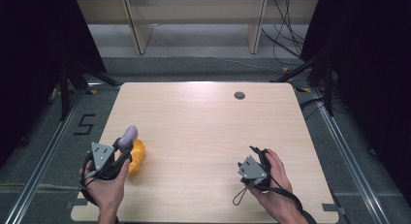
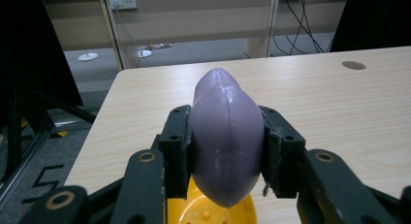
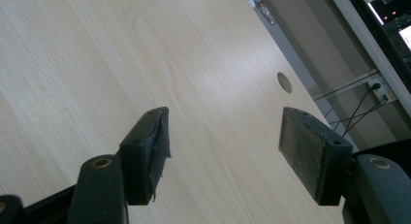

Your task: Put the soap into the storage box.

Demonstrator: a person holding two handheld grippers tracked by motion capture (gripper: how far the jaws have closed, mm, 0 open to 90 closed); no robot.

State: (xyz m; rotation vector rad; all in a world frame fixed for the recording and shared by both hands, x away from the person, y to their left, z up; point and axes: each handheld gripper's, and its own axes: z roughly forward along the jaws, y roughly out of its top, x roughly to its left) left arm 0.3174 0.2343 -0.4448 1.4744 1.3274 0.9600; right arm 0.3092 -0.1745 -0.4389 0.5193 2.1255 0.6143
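One smooth lilac egg-shaped plastic piece (image 2: 225, 136), seam along its length, clamped between the left gripper (image 2: 225, 151) fingers above one yellow plastic bowl (image 1: 137, 156) near the pale wooden bench (image 1: 203, 132) left edge. Right gripper (image 3: 223, 151) fingers apart, empty.

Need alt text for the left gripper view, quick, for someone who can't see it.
The left gripper is shut on a purple egg-shaped piece, held above a yellow bowl-like piece. Beyond lies the wooden table.
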